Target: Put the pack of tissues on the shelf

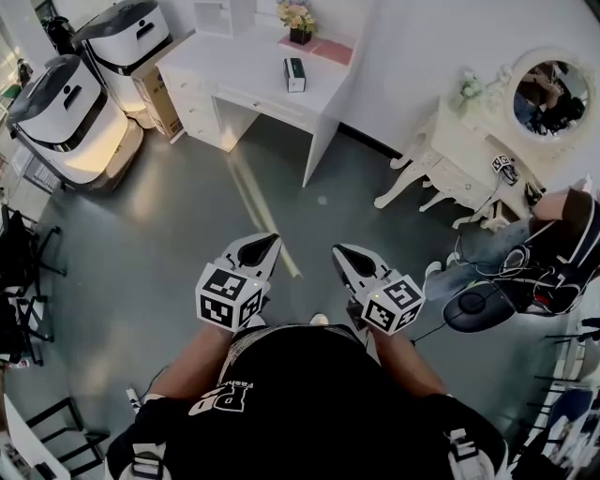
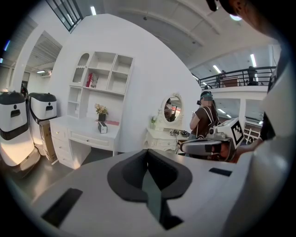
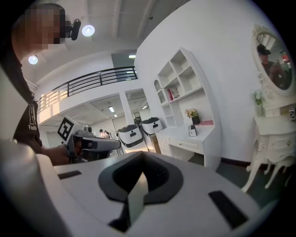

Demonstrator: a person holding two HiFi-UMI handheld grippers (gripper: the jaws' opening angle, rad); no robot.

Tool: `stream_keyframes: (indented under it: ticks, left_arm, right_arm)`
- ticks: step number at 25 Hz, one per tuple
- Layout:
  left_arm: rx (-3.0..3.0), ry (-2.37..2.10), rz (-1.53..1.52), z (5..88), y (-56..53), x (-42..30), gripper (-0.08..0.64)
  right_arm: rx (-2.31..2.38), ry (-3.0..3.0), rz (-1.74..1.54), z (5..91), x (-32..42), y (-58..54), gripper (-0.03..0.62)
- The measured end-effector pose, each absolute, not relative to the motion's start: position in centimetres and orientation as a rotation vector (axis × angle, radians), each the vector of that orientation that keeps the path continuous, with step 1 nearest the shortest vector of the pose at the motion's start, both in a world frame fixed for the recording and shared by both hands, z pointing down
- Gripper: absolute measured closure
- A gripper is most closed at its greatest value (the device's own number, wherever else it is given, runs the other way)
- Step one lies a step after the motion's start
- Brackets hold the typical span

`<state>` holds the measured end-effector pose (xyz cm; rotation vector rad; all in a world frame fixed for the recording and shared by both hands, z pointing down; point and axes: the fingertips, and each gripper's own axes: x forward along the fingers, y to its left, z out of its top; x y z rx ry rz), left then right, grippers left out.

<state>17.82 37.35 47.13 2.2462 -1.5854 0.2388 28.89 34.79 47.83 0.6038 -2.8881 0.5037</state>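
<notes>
We stand well back from the white painted desk (image 1: 234, 66), so both tools hang low in front of us over the smooth grey floor (image 1: 169, 234). They point toward the furniture rather than at anything within reach. The left gripper (image 1: 266, 246), a white plastic claw with dark padded tips and a marker cube, has its pads pressed together on nothing. The right gripper (image 1: 343, 257), its twin, is likewise pinched closed and empty. Held side by side, they look to us like a carrying posture for the walk, not a reach.

The pack of tissues (image 1: 295, 74), a small upright box, white with a dark face, stands on the desk top toward its right end. It sits between the front edge and a dark pot of pale yellow flowers (image 1: 298, 21) beside a flat pink mat (image 1: 328, 49), well apart from both claws.

Above the desk rises the white shelf unit (image 2: 99, 76) of open square and arched compartments, most of them bare. The pack belongs there, so we judge the task barely begun: approach first, then one claw must spread to take the box by its flat sides. It seems light and firm-edged, with smooth faces that should suit the pads.

To the right stands a carved white dressing table with an oval mirror (image 1: 553, 94). At the left are two rounded, glossy white-and-black machines (image 1: 66, 112).
</notes>
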Motion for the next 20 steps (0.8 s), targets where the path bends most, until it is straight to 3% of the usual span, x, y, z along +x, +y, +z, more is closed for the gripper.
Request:
stream_keyframes:
  ticks: [6, 20]
  left_arm:
    - [2.18, -1.534, 0.13, 47.5, 37.4, 16.9, 0.546]
    - [2.197, -1.568, 0.196, 48.6, 40.2, 10.7, 0.546]
  right_arm:
    - [0.602, -2.888, 0.424, 47.5, 27.6, 35.5, 0.583]
    - [0.597, -2.843, 0.438, 49.0, 21.6, 38.3, 0.583]
